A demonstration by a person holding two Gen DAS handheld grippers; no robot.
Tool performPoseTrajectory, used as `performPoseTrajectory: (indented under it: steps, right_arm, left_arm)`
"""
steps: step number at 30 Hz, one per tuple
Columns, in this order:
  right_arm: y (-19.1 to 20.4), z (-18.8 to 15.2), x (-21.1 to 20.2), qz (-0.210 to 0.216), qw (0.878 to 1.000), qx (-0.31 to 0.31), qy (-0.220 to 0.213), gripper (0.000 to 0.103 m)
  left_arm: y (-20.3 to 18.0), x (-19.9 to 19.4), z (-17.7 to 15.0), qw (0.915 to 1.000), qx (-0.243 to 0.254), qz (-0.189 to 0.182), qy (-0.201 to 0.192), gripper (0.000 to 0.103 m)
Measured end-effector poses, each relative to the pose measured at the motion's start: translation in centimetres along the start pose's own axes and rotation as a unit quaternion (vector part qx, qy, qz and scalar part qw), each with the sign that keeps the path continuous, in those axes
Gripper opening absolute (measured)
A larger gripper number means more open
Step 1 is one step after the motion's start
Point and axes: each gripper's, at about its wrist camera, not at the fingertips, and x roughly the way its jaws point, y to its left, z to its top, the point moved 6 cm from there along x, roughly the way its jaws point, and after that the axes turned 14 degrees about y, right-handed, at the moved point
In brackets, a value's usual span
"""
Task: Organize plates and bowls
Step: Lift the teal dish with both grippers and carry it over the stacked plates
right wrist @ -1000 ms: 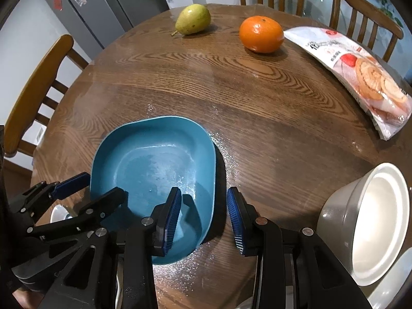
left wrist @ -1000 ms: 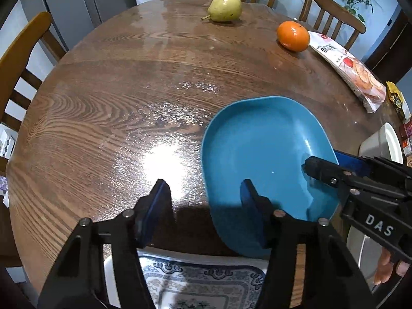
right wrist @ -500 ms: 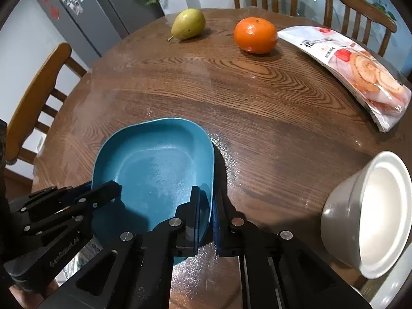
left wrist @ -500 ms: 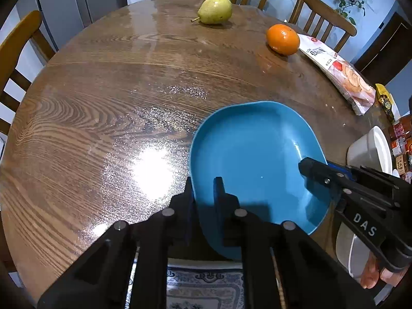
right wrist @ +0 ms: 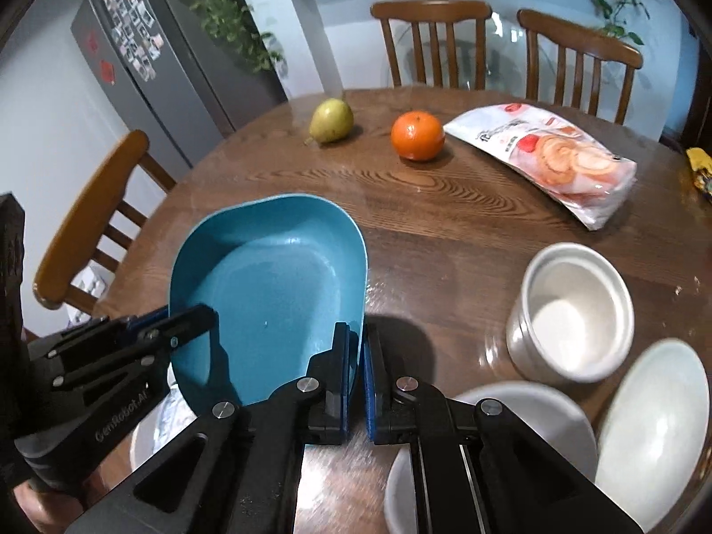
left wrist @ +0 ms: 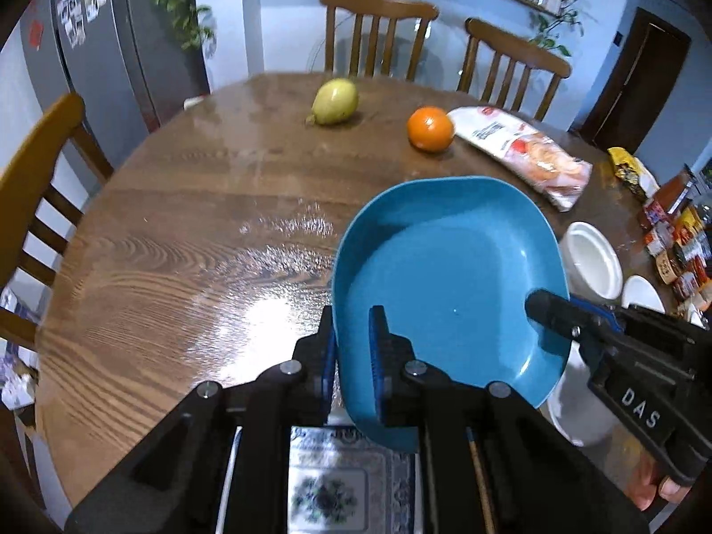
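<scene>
A blue plate (left wrist: 449, 285) is held in the air above the round wooden table (left wrist: 187, 231), tilted. My left gripper (left wrist: 353, 338) is shut on its left rim. My right gripper (right wrist: 361, 356) is shut on its right rim; the plate also shows in the right wrist view (right wrist: 271, 285). A patterned white plate (left wrist: 338, 485) lies under my left gripper. A white bowl (right wrist: 574, 311) stands to the right, with a white plate (right wrist: 534, 409) and another white dish (right wrist: 654, 422) near the front edge.
A pear (right wrist: 331, 121), an orange (right wrist: 417, 135) and a snack bag (right wrist: 547, 155) lie at the far side of the table. Wooden chairs (right wrist: 431, 44) stand around it. Snack packets (left wrist: 676, 240) sit at the right edge.
Both grippers, open a second ago, closed on the blue plate's rims and lifted it off the table. Both views have tipped upward.
</scene>
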Motion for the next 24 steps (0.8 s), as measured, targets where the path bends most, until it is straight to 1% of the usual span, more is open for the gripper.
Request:
performPoseTrajectory:
  steps: [6, 9, 12, 17, 24]
  right_arm:
    - [1.6, -3.2, -2.9, 0.003, 1.000, 0.000, -0.026, 0.007]
    - [2.1, -4.6, -3.6, 0.019, 0.999, 0.005, -0.026, 0.007]
    - [2.4, -5.9, -4.1, 0.032, 0.999, 0.009, -0.023, 0.007]
    - [3.1, -8.2, -4.1, 0.038, 0.999, 0.005, -0.011, 0.007]
    - [3.9, -10.0, -3.0, 0.044, 0.999, -0.002, 0.015, 0.007]
  left_arm:
    - [-0.3, -2.8, -1.7, 0.9995, 0.021, 0.006, -0.023, 0.012]
    - [0.1, -3.6, -3.1, 0.9994, 0.022, 0.006, -0.026, 0.012]
    - [0.2, -3.9, -4.5, 0.9995, 0.019, 0.004, -0.023, 0.012]
    - [0.4, -3.9, -6.9, 0.9998, 0.013, 0.006, -0.013, 0.013]
    - [1.1, -2.9, -8.5, 0.9999, 0.003, 0.008, 0.007, 0.013]
